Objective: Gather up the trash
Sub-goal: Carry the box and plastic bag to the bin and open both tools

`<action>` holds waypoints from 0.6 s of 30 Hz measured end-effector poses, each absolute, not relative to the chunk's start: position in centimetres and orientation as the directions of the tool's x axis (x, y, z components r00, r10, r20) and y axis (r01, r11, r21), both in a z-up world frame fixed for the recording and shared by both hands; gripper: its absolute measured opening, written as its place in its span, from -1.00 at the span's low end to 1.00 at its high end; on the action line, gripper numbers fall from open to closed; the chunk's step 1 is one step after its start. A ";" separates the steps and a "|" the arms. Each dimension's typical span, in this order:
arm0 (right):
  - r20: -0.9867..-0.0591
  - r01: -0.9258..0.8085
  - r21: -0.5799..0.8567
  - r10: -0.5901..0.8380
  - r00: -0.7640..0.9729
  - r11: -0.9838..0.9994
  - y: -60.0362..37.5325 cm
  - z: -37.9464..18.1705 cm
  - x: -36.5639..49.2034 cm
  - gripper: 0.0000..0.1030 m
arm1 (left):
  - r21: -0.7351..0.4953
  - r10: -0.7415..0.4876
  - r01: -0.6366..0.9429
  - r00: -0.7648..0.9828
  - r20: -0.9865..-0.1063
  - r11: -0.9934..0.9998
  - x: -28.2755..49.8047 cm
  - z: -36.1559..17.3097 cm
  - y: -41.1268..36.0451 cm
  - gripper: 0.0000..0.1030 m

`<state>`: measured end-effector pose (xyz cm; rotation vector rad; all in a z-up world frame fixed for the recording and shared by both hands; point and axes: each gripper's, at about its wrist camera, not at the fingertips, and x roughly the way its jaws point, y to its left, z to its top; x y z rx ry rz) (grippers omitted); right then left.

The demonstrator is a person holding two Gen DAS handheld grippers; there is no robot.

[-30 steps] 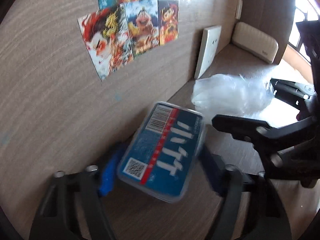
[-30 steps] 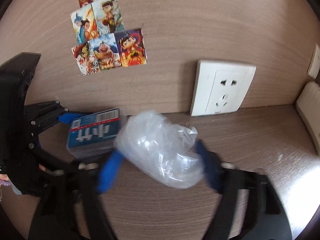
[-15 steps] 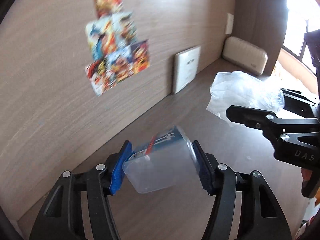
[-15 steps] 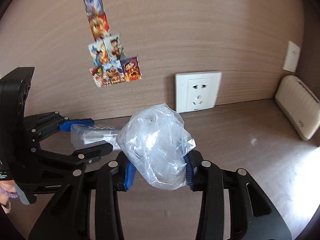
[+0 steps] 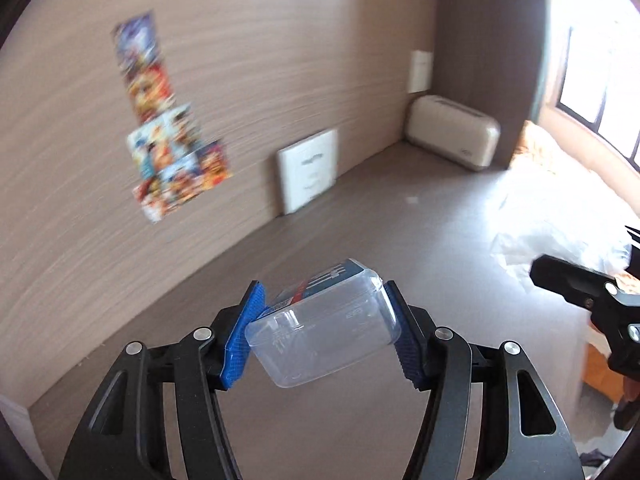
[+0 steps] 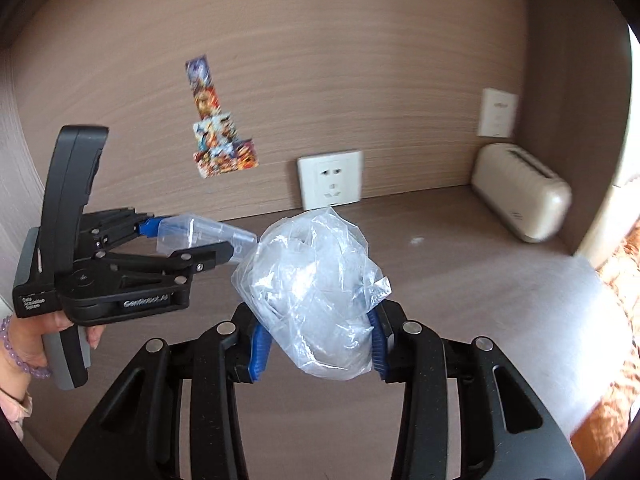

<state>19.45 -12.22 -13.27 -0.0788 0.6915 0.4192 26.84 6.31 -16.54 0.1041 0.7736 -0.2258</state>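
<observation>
The left claw [image 5: 322, 336] pinches a clear plastic box [image 5: 320, 338], tilted, above the brown desk [image 5: 400, 248].

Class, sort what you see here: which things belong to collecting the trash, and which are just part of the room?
Job: clear plastic box in left gripper; crumpled plastic bag in right gripper.
Room: wall socket; stickers; cream appliance.

Your left gripper [image 5: 323, 334] had the clear rectangular plastic box [image 5: 322, 336] clamped between its pads above the brown wooden desk [image 5: 360, 216]; to its right, your right gripper [image 6: 318, 342] pinched the crumpled clear plastic bag [image 6: 316, 292]; behind both, the white wall socket [image 6: 330, 179] sat on the back panel, colourful stickers [image 6: 218, 128] to its left, the cream ribbed box [image 6: 522, 204] in the right corner.
</observation>
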 end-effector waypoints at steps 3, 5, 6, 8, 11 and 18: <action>-0.619 -0.352 0.071 0.318 0.718 0.933 -15.6 -12.1 17.0 -0.20 | 0.008 -0.217 0.307 0.690 -0.691 0.952 24.5 -15.2 2.0 0.15; -0.616 -0.320 0.066 0.291 0.732 0.945 -17.5 -11.7 16.0 -0.20 | 0.006 -0.248 0.349 0.680 -0.690 0.937 23.1 -14.7 0.1 0.15; -0.613 -0.298 0.063 0.273 0.742 0.952 -18.8 -11.5 15.2 -0.20 | 0.003 -0.266 0.371 0.673 -0.690 0.929 22.4 -14.5 -1.3 0.15; -0.612 -0.261 0.059 0.241 0.753 0.964 -21.1 -11.3 13.9 -0.20 | -0.004 -0.305 0.419 0.654 -0.692 0.908 20.9 -14.4 -4.2 0.15; -0.613 -0.193 0.054 0.186 0.768 0.980 -24.6 -11.1 11.4 -0.20 | -0.032 -0.368 0.486 0.617 -0.696 0.874 18.7 -14.6 -8.4 0.15; -0.642 -0.052 0.072 0.086 0.762 0.996 -31.1 -12.2 6.7 -0.20 | -0.067 -0.480 0.628 0.517 -0.709 0.775 14.2 -15.9 -17.7 0.15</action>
